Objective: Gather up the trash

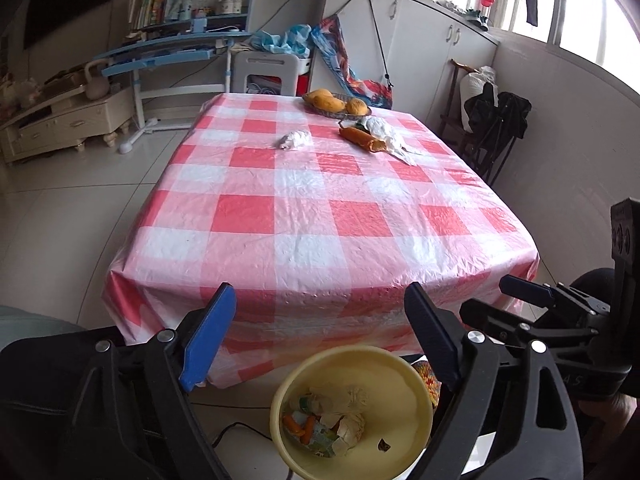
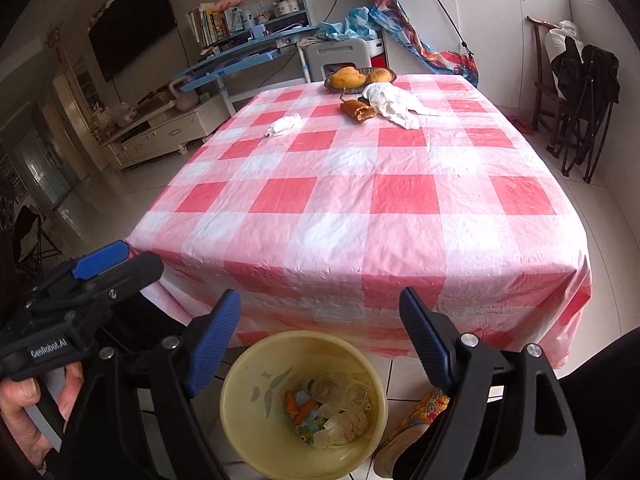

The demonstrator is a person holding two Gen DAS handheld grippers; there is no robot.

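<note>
A yellow bin stands on the floor below the table's near edge, holding crumpled paper, wrappers and orange scraps. My left gripper hangs open above it with nothing between its fingers. My right gripper is open and empty over the same bin. On the far part of the checked table lie a crumpled tissue, an orange-brown wrapper and a white crumpled bag.
A basket of yellow fruit sits at the table's far edge. A white chair and a blue desk stand behind. A folded black chair leans at the right wall. A colourful slipper lies beside the bin.
</note>
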